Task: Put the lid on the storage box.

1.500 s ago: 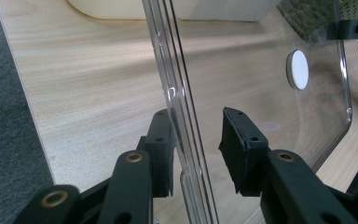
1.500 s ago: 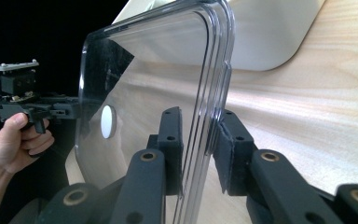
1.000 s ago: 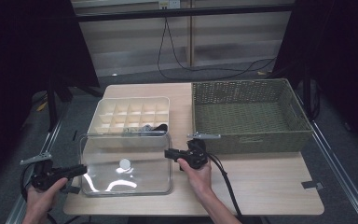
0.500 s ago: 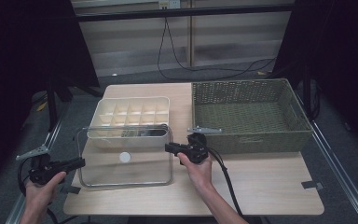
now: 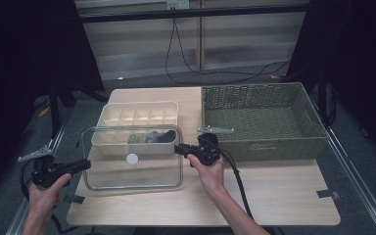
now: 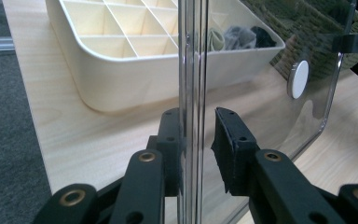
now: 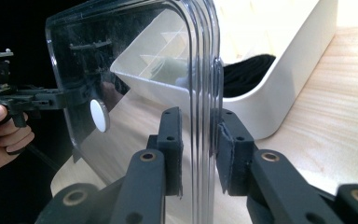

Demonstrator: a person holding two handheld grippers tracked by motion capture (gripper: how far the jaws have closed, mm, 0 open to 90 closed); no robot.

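Left tool [image 5: 81, 165] at lower left of the high view, jaws pinching the left edge of the clear lid [image 5: 132, 174]. Right tool [image 5: 181, 149] near centre pinches the lid's opposite edge. One tool per short side, likely so the wide, floppy-looking panel stays level and does not swing while carried.

The lid hangs between the two tools over the near part of the counter [image 5: 274, 196], its far edge overlapping the cream divided tray [image 5: 137, 115] just behind it. White round knob [image 5: 132, 158] sits mid-lid. The lid looks sized to cap that tray, so the carry is probably headed there.

In the left gripper view the lid's ribbed rim [image 6: 192, 70] runs edge-on between the pads; the left pad touches it, while a sliver of gap may remain at the right pad, hard to call through the plastic. The right gripper view shows both pads snug on the rim [image 7: 204, 93], plus the far hand [image 7: 2, 133] with the other tool.

The gripper views show dark and pale rolled items [image 6: 242, 36] in the tray's end cells; in the high view they are a dark smudge. The high view alone gives the layout: green woven basket [image 5: 259, 105] at right, past the tray, apart from the lid.
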